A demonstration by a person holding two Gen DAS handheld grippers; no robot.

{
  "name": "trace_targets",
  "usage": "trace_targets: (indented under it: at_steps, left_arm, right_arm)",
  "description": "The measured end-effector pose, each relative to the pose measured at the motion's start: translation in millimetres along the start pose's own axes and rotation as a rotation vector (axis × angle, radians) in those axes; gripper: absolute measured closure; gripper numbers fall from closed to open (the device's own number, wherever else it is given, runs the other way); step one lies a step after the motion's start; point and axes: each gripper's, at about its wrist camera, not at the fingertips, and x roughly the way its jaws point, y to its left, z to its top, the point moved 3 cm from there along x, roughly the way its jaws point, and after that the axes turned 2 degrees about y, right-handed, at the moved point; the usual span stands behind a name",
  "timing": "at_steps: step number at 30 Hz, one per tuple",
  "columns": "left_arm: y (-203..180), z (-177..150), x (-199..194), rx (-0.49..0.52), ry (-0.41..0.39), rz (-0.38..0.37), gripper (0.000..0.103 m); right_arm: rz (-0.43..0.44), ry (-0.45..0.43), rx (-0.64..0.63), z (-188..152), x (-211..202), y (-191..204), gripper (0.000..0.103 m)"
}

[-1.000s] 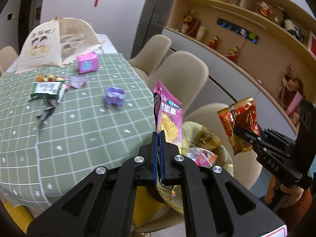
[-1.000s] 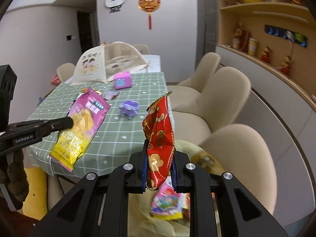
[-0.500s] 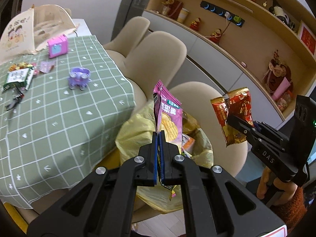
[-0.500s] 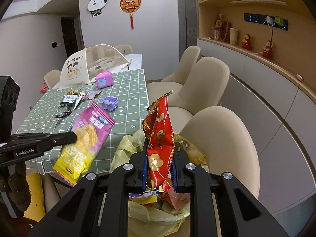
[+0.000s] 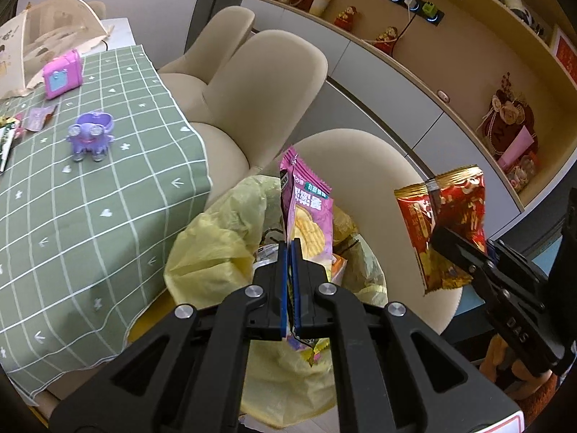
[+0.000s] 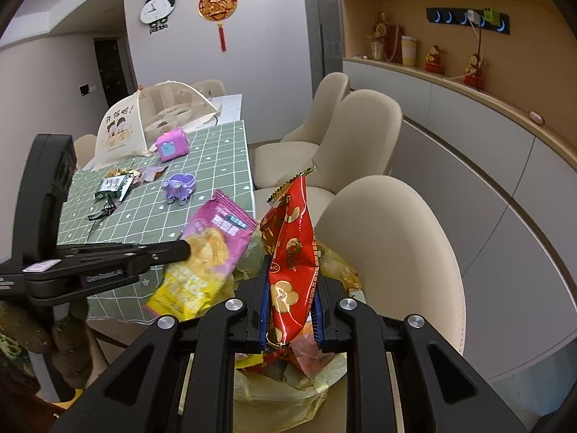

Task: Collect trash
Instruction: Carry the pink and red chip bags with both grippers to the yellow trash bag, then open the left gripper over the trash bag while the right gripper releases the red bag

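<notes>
1. Dining-room setting: a table under a green checked tablecloth (image 5: 93, 216) stands at the left, with cream upholstered chairs (image 5: 267, 83) along its side and a wooden wall shelf (image 6: 450, 79) of ornaments behind.
2. Left gripper (image 5: 290, 252): the jaws are closed flat on a pink and yellow crisp packet (image 5: 310, 216), which stands upright between the blue pads.
3. Right gripper (image 6: 292, 306): the jaws are clamped on a red foil snack wrapper (image 6: 292, 252); the wrapper's bulk keeps the pads slightly apart.
4. Packet position: both wrappers hang above the mouth of a bin lined with a yellow plastic bag (image 5: 212, 249). The bin stands on the floor between the table edge and the nearest chair.
5. Bin contents: several crumpled wrappers (image 6: 310, 353) lie inside the bag, below the red wrapper.
6. Relation of the tools: the grippers sit side by side, apart, each pointing down toward the bag.
7. Table items: a purple toy elephant (image 5: 90, 135), a pink toy box (image 5: 62, 75), a green snack packet (image 6: 115, 184) with small scraps beside it, and a cream mesh food cover (image 6: 151, 122) at the far end.
8. Wall items in the right wrist view: a panda clock (image 6: 157, 7) and a red-and-gold hanging ornament (image 6: 217, 7).
</notes>
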Motion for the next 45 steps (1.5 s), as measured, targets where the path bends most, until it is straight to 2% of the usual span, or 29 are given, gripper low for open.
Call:
trace_targets:
  at_steps: [3,5,6,7,11,19,25,38,40,43,44,45]
  left_arm:
    - [-3.1,2.0,9.1,0.005,0.014,-0.007,0.098]
    - [-2.7,2.2,14.9,-0.007,0.031,-0.029,0.086]
    - [-2.4,2.9,16.4,-0.016,0.035,-0.037,0.073]
    - [-1.2,2.8,17.3,-0.027,0.038,-0.046,0.069]
    - [7.1,4.5,12.3,-0.037,0.034,-0.034,0.068]
    - [30.0,-4.7,-22.8,-0.009,-0.014,0.083,0.065]
    - [49.0,-22.8,-48.2,-0.011,-0.004,0.133,0.063]
    - [75.5,-46.4,-75.5,-0.093,-0.017,0.152,0.063]
    - [76.6,-48.6,-77.7,-0.097,-0.02,0.151,0.063]
    - [76.2,-51.1,-79.8,-0.101,-0.022,0.147,0.063]
    - [76.4,-51.8,-80.4,-0.101,-0.022,0.146,0.063]
    - [76.4,-52.8,-81.5,-0.103,-0.023,0.145,0.063]
  right_arm:
    - [-0.001,0.011,0.013,-1.0,5.3,-4.3,0.085]
    - [0.0,0.017,0.019,-2.1,7.8,-6.4,0.085]
    - [0.001,0.019,0.023,-1.9,9.5,-7.6,0.085]
    - [0.002,0.022,0.026,-2.3,10.7,-8.4,0.085]
    - [0.011,0.033,0.034,-2.7,17.3,-9.9,0.084]
    - [0.072,0.076,0.026,-9.1,39.5,10.3,0.084]
    - [0.104,0.118,-0.019,-21.5,54.2,33.8,0.084]
    - [0.109,0.151,-0.02,-35.9,58.0,41.1,0.083]
    - [0.1,0.151,-0.013,-35.0,58.3,40.1,0.081]
    - [0.096,0.139,0.014,-35.5,56.6,35.1,0.068]
    - [0.099,0.138,0.02,-35.4,56.0,34.1,0.059]
    - [0.102,0.137,0.026,-35.6,55.0,33.1,0.045]
